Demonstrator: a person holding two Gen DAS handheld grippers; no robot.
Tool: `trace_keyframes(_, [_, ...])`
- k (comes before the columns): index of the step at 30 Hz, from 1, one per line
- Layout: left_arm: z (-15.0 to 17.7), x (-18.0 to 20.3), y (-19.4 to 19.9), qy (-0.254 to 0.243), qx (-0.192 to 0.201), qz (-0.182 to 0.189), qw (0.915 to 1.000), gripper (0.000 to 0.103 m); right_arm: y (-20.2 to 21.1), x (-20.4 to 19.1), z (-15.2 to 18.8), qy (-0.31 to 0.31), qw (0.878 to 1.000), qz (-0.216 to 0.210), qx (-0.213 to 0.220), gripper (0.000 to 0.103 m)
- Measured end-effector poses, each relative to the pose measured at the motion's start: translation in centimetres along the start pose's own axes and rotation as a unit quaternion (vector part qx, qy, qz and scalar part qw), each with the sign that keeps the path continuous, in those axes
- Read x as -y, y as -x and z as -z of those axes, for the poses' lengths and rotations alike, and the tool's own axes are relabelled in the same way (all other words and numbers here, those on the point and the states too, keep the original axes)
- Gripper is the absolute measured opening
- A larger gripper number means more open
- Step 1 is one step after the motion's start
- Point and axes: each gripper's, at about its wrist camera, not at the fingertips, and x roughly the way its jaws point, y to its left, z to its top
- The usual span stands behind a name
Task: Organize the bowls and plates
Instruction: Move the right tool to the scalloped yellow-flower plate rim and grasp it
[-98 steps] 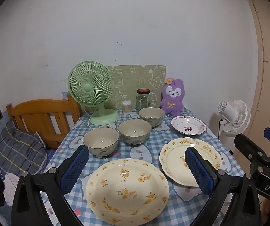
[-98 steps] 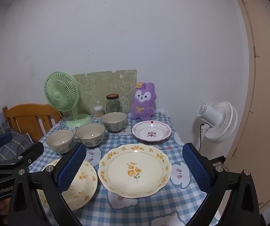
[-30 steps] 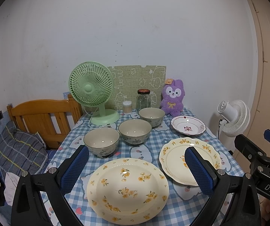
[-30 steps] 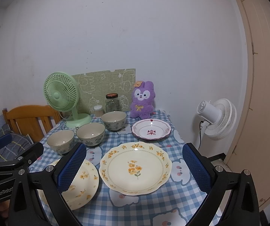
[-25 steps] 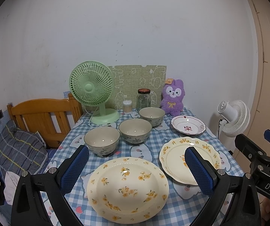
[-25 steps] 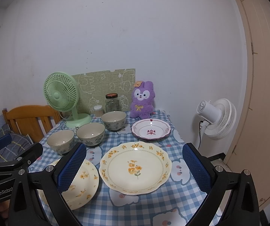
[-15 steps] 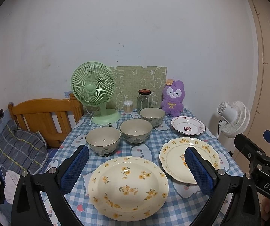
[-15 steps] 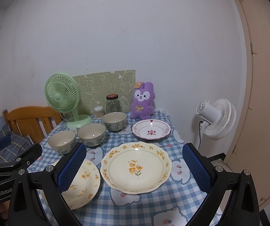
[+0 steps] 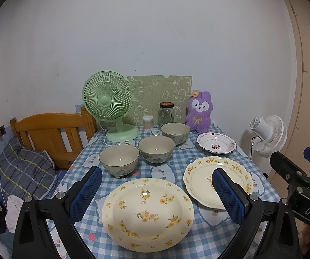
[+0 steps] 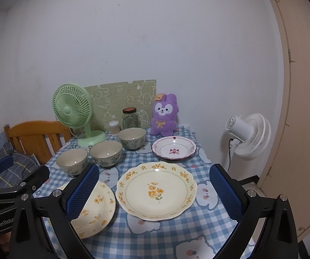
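Nothing has been lifted yet: I keep both the left gripper (image 9: 155,191) and right gripper (image 10: 152,191) hovering with jaws wide, plates and bowls unmoved on the tabletop (image 10: 200,159).

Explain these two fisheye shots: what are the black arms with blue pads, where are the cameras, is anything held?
There is no robot here. A person holds one hand-held gripper in each hand, and each gripper carries a camera that looks forward along its two fingers. So one picture is taken from the left gripper and the other from the right gripper. The black arms with blue pads are the jaws. Both stand wide open and hold nothing.

Ahead is a table with a blue checked cloth. On it lie three plates: a large yellow-flowered plate, a scalloped plate and a small red-patterned plate. Three bowls stand in a slanting row behind them. At the back are a green fan, a glass jar and a purple plush toy. Nothing is stacked yet.
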Motion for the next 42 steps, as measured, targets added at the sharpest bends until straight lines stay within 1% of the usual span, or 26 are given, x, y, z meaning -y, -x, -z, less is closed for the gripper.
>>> trace_keyframes(5, [-0.1,0.4,-1.2,-0.003,-0.007,0.004,1.0,0.098,-1.2,0.7,-0.3,-0.005,1.0,0.005,-0.007,0.102])
trace_keyframes(17, [-0.3,2.3,-5.2,-0.014,-0.027,0.017,0.9994,0.094,-4.9,1.9,-0.3,-0.005,0.999,0.017,-0.032,0.098])
trace_keyframes(24, [-0.2,3.6,-8.1,-0.025,-0.054,0.023,0.998,0.092,-7.8,3.1,-0.2,-0.015,0.998,0.022,-0.052,0.097])
trace_keyframes(30, [0.0,4.7,-10.8,-0.03,-0.077,0.034,0.996,0.092,-10.2,4.3,0.3,-0.026,0.996,0.034,-0.074,0.093])
trace_keyframes(32, [0.1,5.0,-11.7,-0.034,-0.083,0.035,0.9953,0.089,-11.0,4.6,0.5,-0.028,0.995,0.041,-0.081,0.093])
trace_keyframes(36, [0.4,5.7,-13.7,-0.043,-0.104,0.038,0.9929,0.087,-12.5,5.5,1.0,-0.034,0.994,0.048,-0.095,0.093])
trace_keyframes(38, [0.6,5.8,-14.5,-0.045,-0.114,0.037,0.9918,0.084,-13.3,5.9,1.1,-0.037,0.993,0.051,-0.101,0.093])
trace_keyframes(40, [0.7,5.9,-15.5,-0.045,-0.126,0.038,0.9902,0.083,-14.1,6.2,1.4,-0.039,0.992,0.053,-0.109,0.093])
trace_keyframes(42, [0.8,6.1,-16.4,-0.042,-0.141,0.046,0.9881,0.082,-15.0,6.5,1.6,-0.041,0.991,0.055,-0.119,0.093])
